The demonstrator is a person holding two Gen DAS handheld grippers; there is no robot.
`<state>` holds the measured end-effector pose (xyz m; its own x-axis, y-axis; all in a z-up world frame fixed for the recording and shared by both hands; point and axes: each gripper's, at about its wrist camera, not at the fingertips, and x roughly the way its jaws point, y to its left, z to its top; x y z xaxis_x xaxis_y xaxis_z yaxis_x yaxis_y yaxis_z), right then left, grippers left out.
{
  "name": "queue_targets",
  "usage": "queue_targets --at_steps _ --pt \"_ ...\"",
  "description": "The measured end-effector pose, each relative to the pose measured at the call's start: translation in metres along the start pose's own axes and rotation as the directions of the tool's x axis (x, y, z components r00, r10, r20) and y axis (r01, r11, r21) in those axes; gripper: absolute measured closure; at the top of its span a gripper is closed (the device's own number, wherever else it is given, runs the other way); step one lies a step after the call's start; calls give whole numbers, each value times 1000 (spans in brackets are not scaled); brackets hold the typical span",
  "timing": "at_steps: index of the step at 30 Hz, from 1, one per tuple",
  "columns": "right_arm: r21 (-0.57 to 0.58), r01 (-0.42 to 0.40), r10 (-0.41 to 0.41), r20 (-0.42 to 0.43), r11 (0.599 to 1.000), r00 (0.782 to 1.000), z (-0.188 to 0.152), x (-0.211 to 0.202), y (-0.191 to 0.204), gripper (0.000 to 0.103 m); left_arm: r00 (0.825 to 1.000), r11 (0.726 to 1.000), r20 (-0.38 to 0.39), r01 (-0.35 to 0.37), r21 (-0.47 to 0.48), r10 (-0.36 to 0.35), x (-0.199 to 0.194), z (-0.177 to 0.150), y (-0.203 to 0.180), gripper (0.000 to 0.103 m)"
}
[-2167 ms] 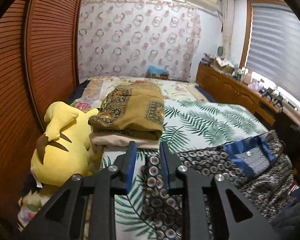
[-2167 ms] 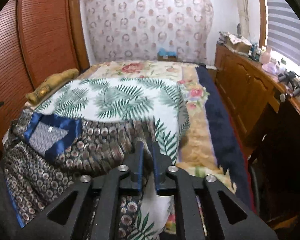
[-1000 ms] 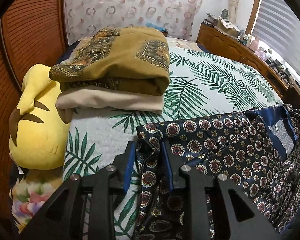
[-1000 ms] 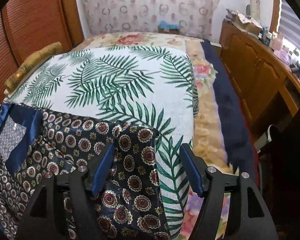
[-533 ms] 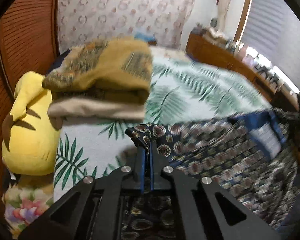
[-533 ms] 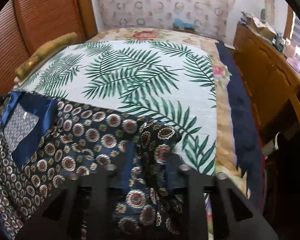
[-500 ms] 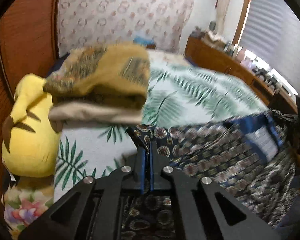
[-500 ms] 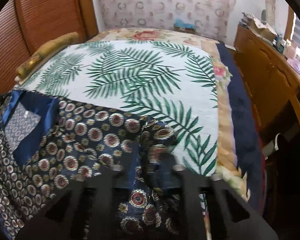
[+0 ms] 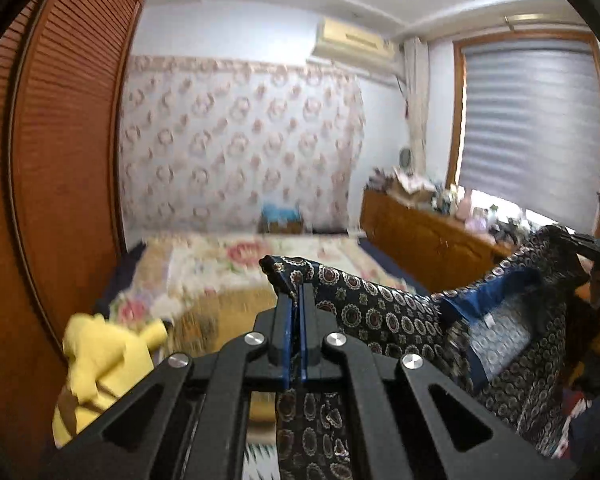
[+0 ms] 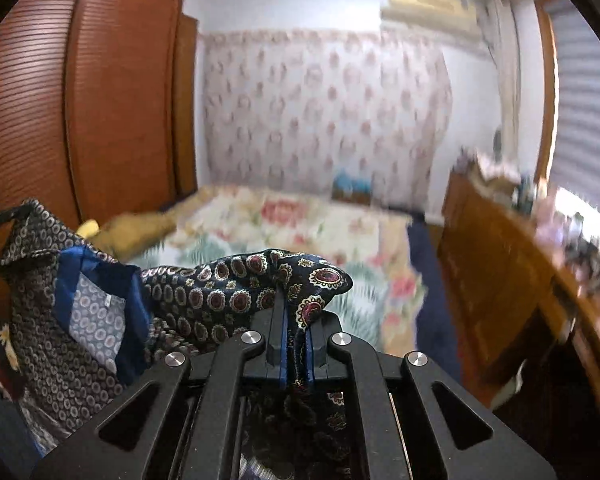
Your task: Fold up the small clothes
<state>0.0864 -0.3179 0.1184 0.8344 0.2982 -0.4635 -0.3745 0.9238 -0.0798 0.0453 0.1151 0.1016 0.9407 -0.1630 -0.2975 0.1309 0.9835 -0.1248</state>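
Holding a dark patterned garment (image 9: 384,312) in the air above the bed (image 9: 236,256), the left claw (image 9: 295,300) is clamped on one corner and the right claw (image 10: 296,316) on another, with the cloth slung between them and a blue collar showing. A yellow plush (image 9: 100,364) sits at the left of the bed. This looks like the lift-and-spread step; next, lay it flat on the bed and fold it.

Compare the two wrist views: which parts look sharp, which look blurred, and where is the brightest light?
Left wrist view: gripper and patterned garment sharp, bed and yellow plush toy smeared, window brightest. Right wrist view: gripper and garment crisp, bed and dresser blurred, window glare at right.
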Motion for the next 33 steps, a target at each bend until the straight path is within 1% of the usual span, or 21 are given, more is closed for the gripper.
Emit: queue_targets --at_steps 3,6,7,9,10,11,12,13,14,15,16,17,19,20,21,23,26,28,30,33 --pt "-30 25 -24 57 999 998 36 -3 -1 100 999 999 38 -38 16 38 21 33 10 103" --pt "-38 66 -62 94 997 994 72 12 -6 100 997 998 33 -70 7 70 51 49 24 103" --pt "-34 78 -75 96 996 993 79 21 -8 100 996 997 22 -82 4 82 63 50 29 103" --pt "-25 99 -96 80 995 992 88 44 -15 100 993 994 -25 -113 -2 113 94 45 43 103" --pt "-20 102 -100 68 995 993 88 52 -18 100 991 993 -58 -122 -6 121 110 38 49 103" --pt "-3 92 -92 40 996 995 87 70 -22 100 985 991 -113 -134 -7 132 134 27 59 100" --pt "14 85 -85 2 996 996 82 90 -27 99 979 990 -151 -143 -8 140 149 16 63 97" --pt "24 91 -91 -22 996 996 77 103 -31 98 967 987 -204 -160 -7 156 167 2 71 97" --pt "44 110 -107 -65 993 992 65 128 -36 94 959 986 -236 -165 -5 159 177 -7 75 96" --pt "50 115 -108 -113 992 988 53 148 -39 83 946 987 -285 -163 -11 153 189 -21 81 94" --pt "44 125 -116 -172 991 978 41 167 -42 77 934 986 -324 -165 -21 149 196 -33 86 92" --pt "41 137 -125 -220 990 967 28 184 -44 70 928 985 -340 -169 -26 150 198 -42 86 87" --pt "41 153 -135 -293 987 946 1 210 -47 70 922 987 -362 -160 -25 141 198 -58 86 84" --pt "41 152 -132 -313 988 941 -8 217 -47 69 919 988 -371 -155 -23 136 195 -64 83 80" --pt "43 149 -127 -327 988 936 -17 220 -48 65 917 988 -376 -152 -19 134 193 -67 78 75" --pt "43 140 -117 -338 989 934 -35 219 -46 56 917 990 -379 -138 -7 125 183 -74 72 73" --pt "56 119 -94 -333 991 938 -51 207 -42 52 917 992 -381 -125 7 118 167 -81 64 72" --pt "66 104 -78 -323 992 943 -55 196 -35 50 920 993 -377 -122 -2 112 155 -87 64 72" --pt "72 89 -62 -319 993 946 -61 190 -29 50 917 992 -382 -128 -5 116 148 -91 63 72" --pt "91 68 -35 -327 994 945 -73 183 -22 49 916 992 -385 -128 0 118 140 -101 61 72"
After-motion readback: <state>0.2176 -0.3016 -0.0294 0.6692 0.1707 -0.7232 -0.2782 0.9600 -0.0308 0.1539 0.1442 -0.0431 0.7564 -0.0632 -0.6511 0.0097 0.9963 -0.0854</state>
